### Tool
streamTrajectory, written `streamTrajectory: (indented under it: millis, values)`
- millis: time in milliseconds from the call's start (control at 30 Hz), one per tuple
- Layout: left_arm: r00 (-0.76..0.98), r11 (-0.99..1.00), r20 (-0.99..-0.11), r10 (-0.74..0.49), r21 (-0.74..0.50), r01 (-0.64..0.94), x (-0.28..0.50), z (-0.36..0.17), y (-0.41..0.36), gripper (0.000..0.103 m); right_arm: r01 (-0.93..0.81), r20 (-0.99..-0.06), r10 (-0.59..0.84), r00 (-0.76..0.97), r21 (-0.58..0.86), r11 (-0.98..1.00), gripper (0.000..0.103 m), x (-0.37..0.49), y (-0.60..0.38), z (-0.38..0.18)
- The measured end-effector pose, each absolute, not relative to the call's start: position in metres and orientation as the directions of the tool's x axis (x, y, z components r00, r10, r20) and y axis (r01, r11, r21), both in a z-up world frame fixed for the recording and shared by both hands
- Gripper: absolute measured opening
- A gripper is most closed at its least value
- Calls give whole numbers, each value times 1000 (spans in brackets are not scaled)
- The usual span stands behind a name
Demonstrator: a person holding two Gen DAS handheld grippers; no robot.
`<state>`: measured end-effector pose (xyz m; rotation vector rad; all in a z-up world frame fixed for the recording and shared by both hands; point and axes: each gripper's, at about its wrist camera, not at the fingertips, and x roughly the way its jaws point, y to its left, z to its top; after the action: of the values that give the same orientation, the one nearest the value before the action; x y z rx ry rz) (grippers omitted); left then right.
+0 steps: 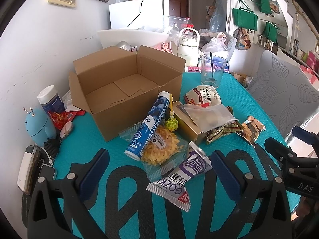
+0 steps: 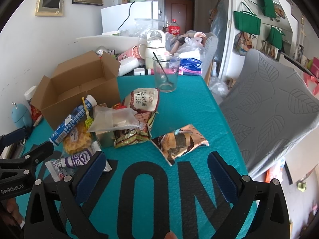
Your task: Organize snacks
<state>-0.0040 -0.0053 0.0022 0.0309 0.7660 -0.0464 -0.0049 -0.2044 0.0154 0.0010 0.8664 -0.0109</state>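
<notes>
Nothing has gone into the box [image 1: 123, 91] yet: it stands open and bare at the back left of the counter [image 1: 229, 91], so the sorting looks to be at its very start. The snacks lie heaped just in front of it and to its right. A blue tube [image 1: 148, 123] leans against the box front, over a clear biscuit pack [image 1: 159, 149]; a lollipop [image 1: 170, 122] stands beside a gold carton [image 1: 187, 129] that carries a pale pouch [image 1: 207, 115].

The left tongs [image 1: 159, 171] hover wide apart, holding nothing, with a purple packet [image 1: 179, 181] lying between the fingers, so that packet is likely the first pick. The next move calls for lowering, closing on its crinkly middle, then lifting it clear over the box's near wall.

The right tongs [image 2: 157, 171] are also spread and empty, close before a seaweed-roll pack [image 2: 179, 141] that lies apart from the heap.

In the way: the tube may roll if the biscuit pack is disturbed, and a glass [image 2: 166, 73] with a spoon stands behind the heap, beside the box.
</notes>
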Motion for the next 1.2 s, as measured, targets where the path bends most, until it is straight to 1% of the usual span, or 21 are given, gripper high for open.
streamTrajectory:
  millis: [1200]
  values:
    - [722, 998, -691, -31, 14, 57, -7, 4, -7, 103, 5, -762, -7, 647, -4, 1000, 103, -8, -204, 15]
